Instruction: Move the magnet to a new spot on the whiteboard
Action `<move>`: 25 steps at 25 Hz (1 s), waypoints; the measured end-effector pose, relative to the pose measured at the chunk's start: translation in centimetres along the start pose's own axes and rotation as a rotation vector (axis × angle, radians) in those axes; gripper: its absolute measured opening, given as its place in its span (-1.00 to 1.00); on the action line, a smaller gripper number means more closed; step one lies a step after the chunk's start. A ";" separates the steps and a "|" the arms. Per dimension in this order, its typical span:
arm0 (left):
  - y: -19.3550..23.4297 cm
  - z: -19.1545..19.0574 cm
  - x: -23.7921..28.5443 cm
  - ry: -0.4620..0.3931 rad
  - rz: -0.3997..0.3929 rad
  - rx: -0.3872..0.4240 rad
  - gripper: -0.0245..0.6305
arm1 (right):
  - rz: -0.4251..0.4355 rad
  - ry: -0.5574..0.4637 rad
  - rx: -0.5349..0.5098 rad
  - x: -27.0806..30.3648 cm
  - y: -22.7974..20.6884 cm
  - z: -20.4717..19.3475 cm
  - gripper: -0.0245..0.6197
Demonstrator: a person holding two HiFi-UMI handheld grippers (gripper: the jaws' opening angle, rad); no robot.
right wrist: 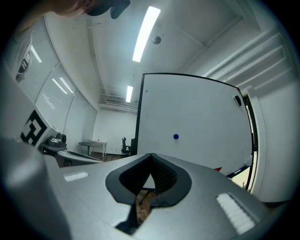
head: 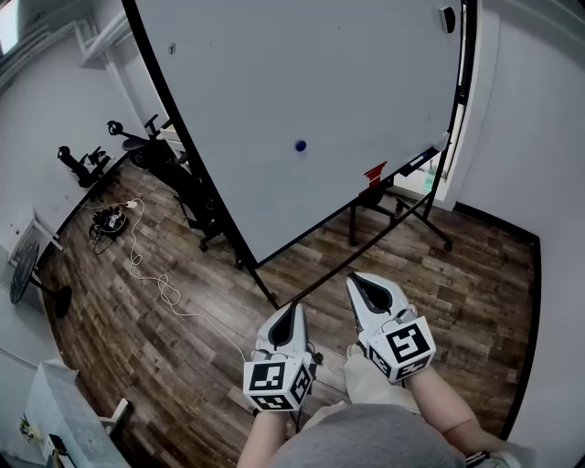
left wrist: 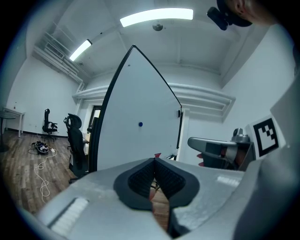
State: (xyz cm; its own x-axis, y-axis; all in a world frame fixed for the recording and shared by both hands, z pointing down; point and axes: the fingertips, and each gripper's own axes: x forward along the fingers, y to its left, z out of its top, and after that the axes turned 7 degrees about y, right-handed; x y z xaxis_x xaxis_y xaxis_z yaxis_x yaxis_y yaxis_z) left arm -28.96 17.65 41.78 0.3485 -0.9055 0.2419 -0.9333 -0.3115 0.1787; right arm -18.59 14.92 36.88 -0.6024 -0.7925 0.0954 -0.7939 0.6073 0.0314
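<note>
A small blue magnet (head: 300,145) sticks near the middle of the large whiteboard (head: 274,101); it also shows as a blue dot (left wrist: 140,124) in the left gripper view and as a blue dot (right wrist: 176,137) in the right gripper view. Both grippers hang low in front of the person, well short of the board. My left gripper (head: 291,312) has its jaws together with nothing between them. My right gripper (head: 358,283) is likewise shut and empty, pointing toward the board.
The whiteboard stands on a black wheeled frame (head: 402,215) with a tray holding a red item (head: 376,172). Office chairs (head: 164,155) and a tangle of white cable (head: 146,265) lie to the left on the wood floor. A black eraser (head: 447,18) sits at the board's top right.
</note>
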 end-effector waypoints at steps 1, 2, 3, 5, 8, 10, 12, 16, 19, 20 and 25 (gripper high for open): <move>0.3 0.2 0.5 -0.001 0.005 0.001 -0.91 | 0.001 -0.005 0.001 0.6 -0.4 0.1 -0.93; 0.5 0.3 1.1 -0.002 0.011 0.002 -0.91 | 0.004 -0.009 0.001 1.1 -0.8 0.3 -0.93; 0.8 0.4 1.6 -0.003 0.016 0.003 -0.91 | 0.007 -0.014 0.000 1.7 -1.2 0.4 -0.93; 1.4 0.7 2.7 -0.007 0.024 0.003 -0.91 | 0.013 -0.021 -0.007 2.8 -2.0 0.6 -0.93; 2.2 1.3 4.5 -0.013 0.035 -0.001 -0.91 | 0.015 -0.031 -0.017 4.8 -3.5 1.2 -0.93; 2.6 1.9 5.9 -0.016 0.044 -0.002 -0.91 | 0.020 -0.036 -0.021 6.4 -4.7 1.7 -0.93; 2.9 2.6 7.3 -0.019 0.053 -0.002 -0.91 | 0.030 -0.036 -0.023 7.9 -5.9 2.1 -0.93; 3.5 4.0 9.7 -0.030 0.076 -0.001 -0.91 | 0.056 -0.042 -0.031 10.9 -8.1 3.1 -0.93; 4.1 4.7 11.4 -0.028 0.098 0.001 -0.91 | 0.081 -0.045 -0.038 13.4 -9.2 3.9 -0.93; 4.3 4.8 11.9 -0.026 0.105 0.000 -0.91 | 0.089 -0.044 -0.040 14.3 -9.6 4.2 -0.93; 5.3 5.3 14.4 -0.020 0.135 -0.024 -0.91 | 0.105 -0.042 -0.082 18.5 -11.3 5.2 -0.93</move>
State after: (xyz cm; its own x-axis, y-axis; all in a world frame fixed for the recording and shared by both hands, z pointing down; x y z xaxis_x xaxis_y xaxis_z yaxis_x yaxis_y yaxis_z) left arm -29.40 1.46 41.11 0.2179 -0.9443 0.2466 -0.9692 -0.1797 0.1683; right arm -21.15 -6.88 33.10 -0.6859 -0.7251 0.0610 -0.7181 0.6880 0.1044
